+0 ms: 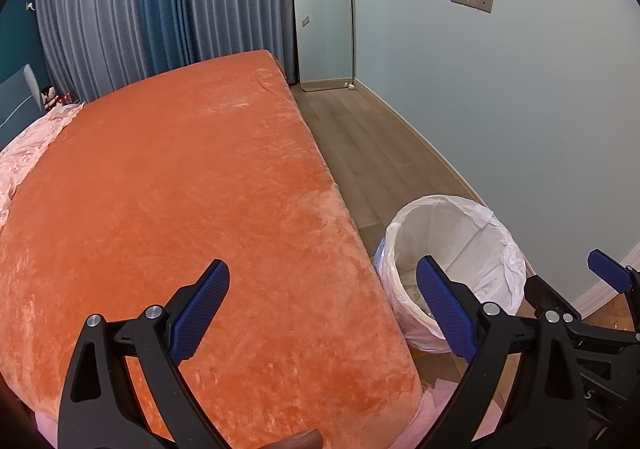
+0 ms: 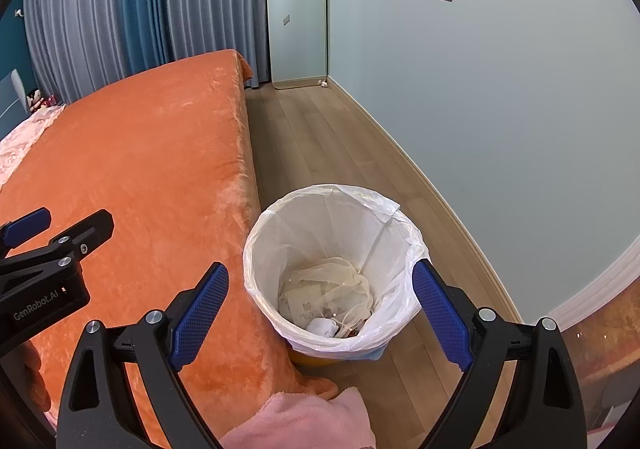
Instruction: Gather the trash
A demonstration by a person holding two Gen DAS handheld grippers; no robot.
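A trash bin point(image 2: 332, 233) lined with a white plastic bag stands on the floor against the side of the bed. Inside it lie crumpled plastic wrap, paper and a white wad point(image 2: 320, 327). My right gripper point(image 2: 320, 313) is open and empty, held above the bin's near rim. My left gripper point(image 1: 324, 309) is open and empty over the near corner of the orange bed cover point(image 1: 180, 189), with the bin point(image 1: 456, 237) to its right. The left gripper also shows at the left edge of the right wrist view point(image 2: 48, 233), and the right gripper at the right edge of the left wrist view point(image 1: 612, 269).
A pink blanket point(image 2: 304, 421) hangs at the bed's near corner. A pale pink quilt point(image 1: 28, 145) lies at the bed's far left. A wooden floor strip point(image 2: 328, 145) runs between bed and wall to a standing mirror point(image 2: 298, 9). Grey and teal curtains point(image 1: 160, 1) hang behind the bed.
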